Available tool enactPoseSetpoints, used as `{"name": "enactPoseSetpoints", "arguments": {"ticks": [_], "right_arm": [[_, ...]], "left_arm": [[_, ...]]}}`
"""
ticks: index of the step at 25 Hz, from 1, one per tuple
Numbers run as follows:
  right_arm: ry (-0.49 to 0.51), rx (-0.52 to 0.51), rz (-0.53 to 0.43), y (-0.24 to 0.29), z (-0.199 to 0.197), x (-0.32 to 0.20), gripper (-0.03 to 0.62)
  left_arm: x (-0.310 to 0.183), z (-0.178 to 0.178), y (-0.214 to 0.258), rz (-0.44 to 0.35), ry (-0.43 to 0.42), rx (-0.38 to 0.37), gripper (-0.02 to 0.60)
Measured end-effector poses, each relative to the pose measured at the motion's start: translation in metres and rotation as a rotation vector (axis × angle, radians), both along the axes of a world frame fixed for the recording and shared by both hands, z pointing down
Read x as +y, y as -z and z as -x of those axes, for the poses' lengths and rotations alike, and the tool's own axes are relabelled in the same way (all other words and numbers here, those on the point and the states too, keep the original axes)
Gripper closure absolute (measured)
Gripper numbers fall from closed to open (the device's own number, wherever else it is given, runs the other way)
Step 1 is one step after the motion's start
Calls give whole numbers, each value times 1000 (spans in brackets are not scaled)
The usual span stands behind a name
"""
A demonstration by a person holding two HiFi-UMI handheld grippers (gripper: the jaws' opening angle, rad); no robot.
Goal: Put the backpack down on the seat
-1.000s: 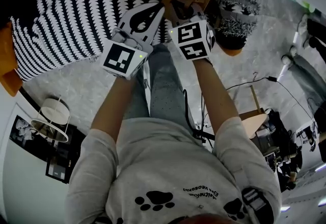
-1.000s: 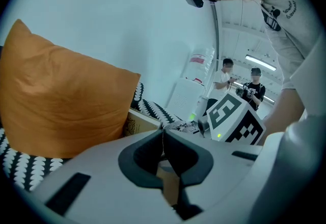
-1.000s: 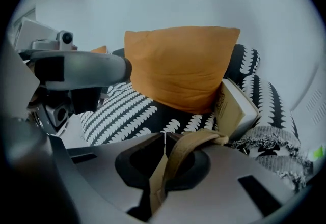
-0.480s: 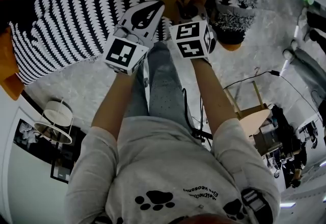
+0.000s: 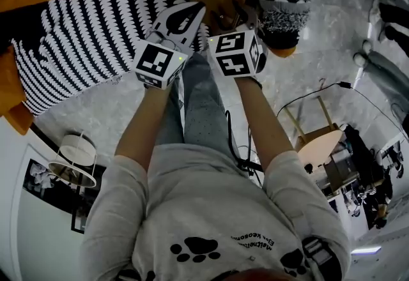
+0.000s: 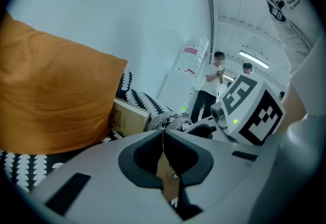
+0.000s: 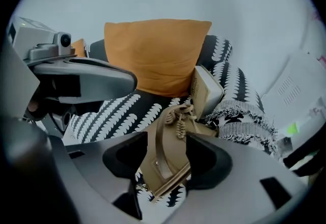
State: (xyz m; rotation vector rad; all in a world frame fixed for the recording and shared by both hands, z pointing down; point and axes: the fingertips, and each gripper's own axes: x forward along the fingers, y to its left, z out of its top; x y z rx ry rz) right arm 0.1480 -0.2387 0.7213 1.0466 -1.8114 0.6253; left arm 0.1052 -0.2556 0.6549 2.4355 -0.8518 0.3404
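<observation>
Having just opened, right gripper [image 7: 164,150] straddles backpack strap [image 7: 162,166] loosely; left gripper [image 6: 163,142] clenches the backpack [image 6: 166,177].

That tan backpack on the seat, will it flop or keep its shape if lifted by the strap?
The strap looks floppy: it curls and sags loosely. The backpack body looks boxy, standing upright beside the orange cushion, so it probably holds shape yet may tip if nudged.
</observation>
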Motion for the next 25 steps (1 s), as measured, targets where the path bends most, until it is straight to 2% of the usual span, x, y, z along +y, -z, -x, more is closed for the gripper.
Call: {"name": "enactPoseSetpoints", "arguments": {"ticks": [5, 9, 13, 14, 19, 25], "right_arm": [[-18, 16, -39, 27, -5, 1, 362], [-72, 29, -82, 61, -18, -1, 362], [-104, 16, -116, 89, -15, -4, 364], [-108, 11, -124, 96, -14, -4, 371], [-172, -29, -139, 139, -10, 4, 489], [-248, -92, -216, 199, -1, 19, 552]], "left_arm": [[0, -4, 14, 5, -28, 6, 560], [5, -10, 37, -2, -57, 8, 560], [5, -1, 59, -28, -79, 1, 560], [5, 1, 66, -35, -82, -3, 560], [10, 8, 106, -65, -106, 5, 560], [30, 17, 160, -125, -155, 21, 560]]}}
